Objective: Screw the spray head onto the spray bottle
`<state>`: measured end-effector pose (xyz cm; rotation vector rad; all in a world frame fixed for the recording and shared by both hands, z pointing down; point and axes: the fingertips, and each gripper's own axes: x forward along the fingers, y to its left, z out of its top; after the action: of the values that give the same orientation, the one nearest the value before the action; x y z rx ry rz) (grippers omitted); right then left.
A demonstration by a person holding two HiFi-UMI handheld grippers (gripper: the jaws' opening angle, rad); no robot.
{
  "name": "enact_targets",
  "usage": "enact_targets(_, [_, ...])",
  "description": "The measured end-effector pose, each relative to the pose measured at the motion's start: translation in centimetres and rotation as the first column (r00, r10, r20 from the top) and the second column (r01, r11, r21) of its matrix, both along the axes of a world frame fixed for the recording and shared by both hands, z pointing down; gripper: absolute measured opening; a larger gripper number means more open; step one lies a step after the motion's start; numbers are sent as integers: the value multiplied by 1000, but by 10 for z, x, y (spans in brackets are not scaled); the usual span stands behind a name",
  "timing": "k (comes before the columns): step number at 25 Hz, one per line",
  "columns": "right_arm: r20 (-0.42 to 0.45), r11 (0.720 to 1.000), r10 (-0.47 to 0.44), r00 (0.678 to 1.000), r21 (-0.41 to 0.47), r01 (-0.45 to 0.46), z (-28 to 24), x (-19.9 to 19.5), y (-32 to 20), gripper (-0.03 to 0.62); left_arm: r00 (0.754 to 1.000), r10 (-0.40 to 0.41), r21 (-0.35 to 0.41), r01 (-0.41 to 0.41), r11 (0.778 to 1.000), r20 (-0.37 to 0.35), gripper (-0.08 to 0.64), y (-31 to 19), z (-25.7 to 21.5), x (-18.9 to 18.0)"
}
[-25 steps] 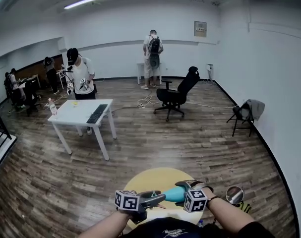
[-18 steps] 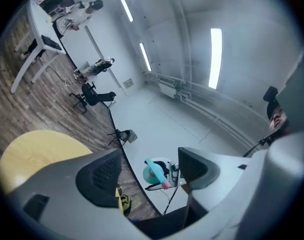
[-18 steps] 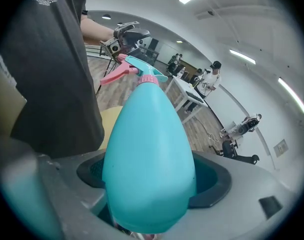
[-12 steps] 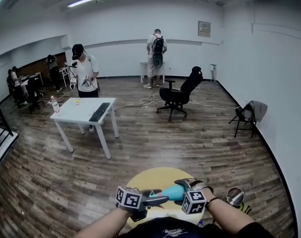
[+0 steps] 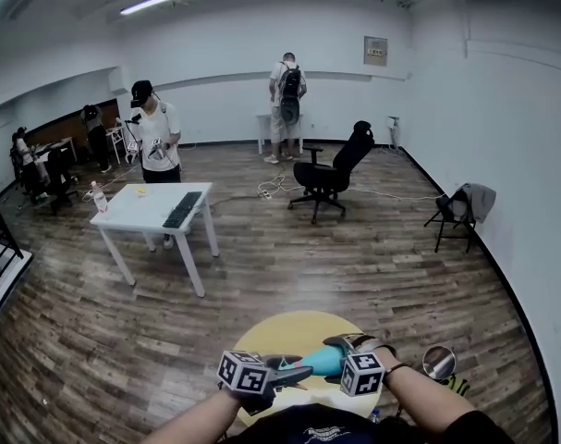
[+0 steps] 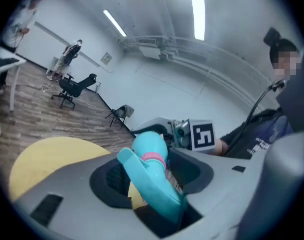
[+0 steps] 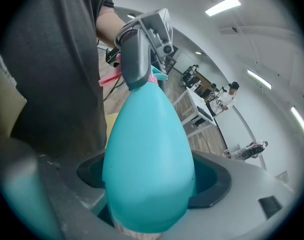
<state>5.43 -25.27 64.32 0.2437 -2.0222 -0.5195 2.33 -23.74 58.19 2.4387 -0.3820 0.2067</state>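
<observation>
Spray head (image 6: 147, 165) sits on the bottle (image 7: 149, 149) neck above a yellow table (image 5: 289, 326). The left gripper (image 6: 152, 184) jaws have just closed onto it, and the right gripper (image 7: 149, 189) clamps the bottle's body. Screwing looks midway; next likely another twist with the bottle held steady.

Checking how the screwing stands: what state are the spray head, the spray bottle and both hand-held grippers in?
spray bottle: gripped round its wide body.
spray head: on the spray bottle's neck; how tight cannot be told.
left hand-held gripper: jaws have just been closing, shut on the spray head.
right hand-held gripper: shut on the spray bottle.
</observation>
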Motion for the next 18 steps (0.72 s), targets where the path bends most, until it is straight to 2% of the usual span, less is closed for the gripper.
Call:
enact_targets(1, [35,999,24,999,-28,-23,1,2,0,450,995,-47,-35,44,998,-87,271,-5,-8,-10])
enact_targets(2, [69,997,59,996,-60,-55,4,7,-1,451,979,-105,-70,94,993,-177,302,-11,-17,-26])
enact_targets(4, [109,985,140,984,-112,-128,11,26,-5,451,930,-216,-128,186,974,-299,343,-25,-32,-65])
enact_targets(6, [108,977,193,975,-117,-180,14,46,-10,451,905,-268,-158,227,961,-331,351,-31,-36,-93])
enact_targets(7, [96,977,198,976,-96,-189,12,51,-13,451,907,-261,-163,217,962,-330,351,-31,-35,-95])
enact_targets(10, [45,990,136,990,17,-137,-4,36,-16,451,957,-146,-140,113,984,-252,351,-20,-26,-61])
enact_targets(12, [0,994,62,998,93,-62,-13,14,-13,451,991,-37,-83,27,996,-127,351,-10,-12,-21])
enact_targets(13, [-35,992,33,999,121,-28,-13,7,-12,451,999,11,-26,-12,1000,-40,296,-4,-6,-4])
enact_targets(14, [-70,991,13,997,135,-3,-9,5,-12,449,997,47,43,-49,998,53,221,2,0,6])
enact_targets(15, [-88,992,0,996,127,11,-3,7,-10,449,989,74,94,-86,992,128,217,6,5,11])
enact_targets(16, [-89,994,-8,996,103,17,1,9,-6,449,980,96,113,-117,987,174,215,11,8,13])
enact_targets(18, [-83,998,-11,996,66,17,6,11,2,449,970,126,114,-153,982,210,215,16,10,12])
